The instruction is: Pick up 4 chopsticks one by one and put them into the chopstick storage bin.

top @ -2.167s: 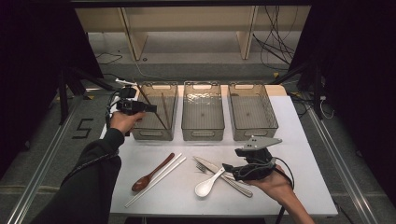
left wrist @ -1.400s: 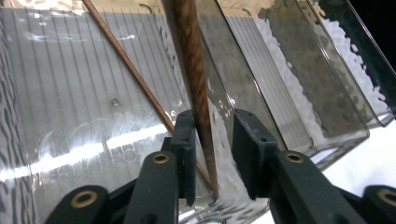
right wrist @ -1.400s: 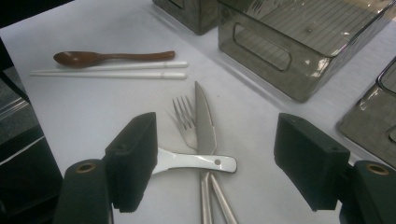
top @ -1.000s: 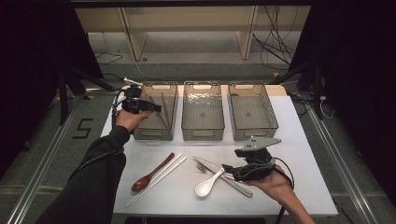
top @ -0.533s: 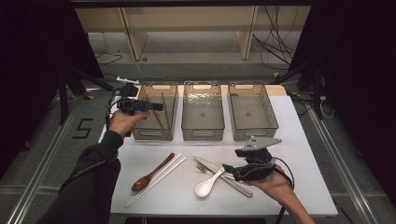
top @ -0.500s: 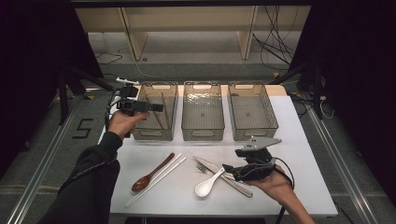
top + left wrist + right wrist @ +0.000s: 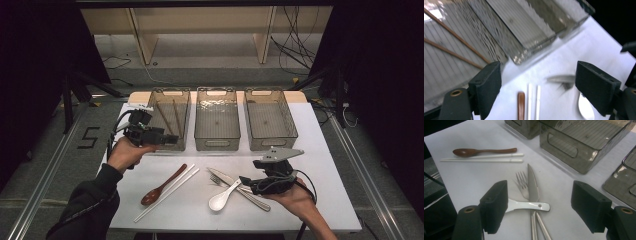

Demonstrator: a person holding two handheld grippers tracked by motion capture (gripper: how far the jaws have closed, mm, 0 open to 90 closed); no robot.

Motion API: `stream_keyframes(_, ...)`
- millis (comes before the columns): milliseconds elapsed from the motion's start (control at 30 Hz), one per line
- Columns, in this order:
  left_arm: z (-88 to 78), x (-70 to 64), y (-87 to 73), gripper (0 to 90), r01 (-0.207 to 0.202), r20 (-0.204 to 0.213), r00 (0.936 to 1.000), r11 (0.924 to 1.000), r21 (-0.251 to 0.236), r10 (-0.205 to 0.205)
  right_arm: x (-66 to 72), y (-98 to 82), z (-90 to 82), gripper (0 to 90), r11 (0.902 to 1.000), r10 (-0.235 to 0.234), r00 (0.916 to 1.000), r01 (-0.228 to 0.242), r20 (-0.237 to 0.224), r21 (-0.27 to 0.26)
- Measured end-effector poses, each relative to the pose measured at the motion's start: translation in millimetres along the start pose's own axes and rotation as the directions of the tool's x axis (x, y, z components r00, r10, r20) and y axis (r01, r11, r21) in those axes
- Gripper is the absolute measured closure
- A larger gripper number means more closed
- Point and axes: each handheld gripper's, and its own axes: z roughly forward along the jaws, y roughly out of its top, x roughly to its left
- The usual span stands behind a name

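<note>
Wooden brown chopsticks (image 7: 169, 118) are lying slantwise in the leftmost ribbed, clear plastic bin (image 7: 186, 102), while the left gripper (image 7: 167, 140), jaws just opened wide and empty, is hovering beside it; the right gripper (image 7: 246, 182) is gaping over a white spoon (image 7: 223, 196).

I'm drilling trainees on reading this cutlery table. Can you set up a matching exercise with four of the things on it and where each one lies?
Things:
1. brown chopsticks
2. white spoon
3. wooden spoon
4. white chopsticks

Places:
A. beside the wooden spoon, on the table
B. in the left bin
C. across the fork and knife
D. on the table's left half, bowl toward the person

Pairs: 1-B, 2-C, 3-D, 4-A
</note>
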Motion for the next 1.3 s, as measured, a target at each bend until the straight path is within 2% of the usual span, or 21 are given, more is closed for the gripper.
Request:
stream_keyframes(133, 8.9, -10.6, -13.4, 20.5, -0.036, 0.011, 0.9993, 0.9972, 0.065, 0.036, -0.1, -1.2, 0.2, 30.9, 1.0, -0.002, 1.0, 0.002, -0.004, 0.003)
stream_keyframes(300, 19.7, -17.9, -29.0, 18.9, -0.061, 0.04, 0.9976, 0.9901, 0.126, 0.057, -0.1, -1.1, -0.3, 30.8, 1.0, -0.003, 1.0, 0.003, -0.003, 0.0)
stream_keyframes(500, 22.6, -19.9, -48.1, 17.9, -0.088, 0.069, 0.9945, 0.9852, 0.147, 0.079, -0.8, -1.7, -0.2, 30.8, 1.0, -0.002, 1.0, 0.002, -0.003, -0.001)
stream_keyframes(667, 24.5, -19.3, -59.8, 17.5, -0.1, 0.059, 0.9941, 0.9805, 0.169, 0.091, 0.4, -2.1, 1.2, 30.9, 1.0, -0.002, 1.0, 0.002, -0.005, 0.001)
stream_keyframes(767, 26.5, -19.8, -64.7, 17.5, -0.095, 0.054, 0.9947, 0.9808, 0.17, 0.087, 0.8, -1.8, 2.3, 30.9, 1.0, 0.0, 1.0, 0.0, -0.008, 0.004)
stream_keyframes(933, 32.2, -24.1, -70.7, 18.2, -0.119, 0.041, 0.9927, 0.9718, 0.203, 0.113, 1.0, -2.2, 3.1, 30.8, 1.0, -0.001, 1.0, 0.001, -0.006, 0.003)
stream_keyframes(1033, 35.2, -26.0, -73.0, 18.8, -0.127, 0.043, 0.9918, 0.9686, 0.214, 0.12, 0.9, -2.8, 2.5, 30.9, 1.0, 0.0, 1.0, 0.0, -0.001, -0.002)
stream_keyframes(1200, 39.9, -29.1, -75.3, 19.0, -0.147, 0.045, 0.989, 0.9567, 0.251, 0.14, 1.2, -3.5, 3.9, 30.9, 1.0, 0.002, 1.0, -0.002, -0.004, 0.003)
stream_keyframes(1300, 40.6, -30.0, -76.1, 19.9, -0.151, 0.051, 0.9884, 0.9533, 0.261, 0.143, 1.3, -3.6, 3.7, 30.8, 1.0, 0.001, 1.0, -0.001, -0.004, 0.004)
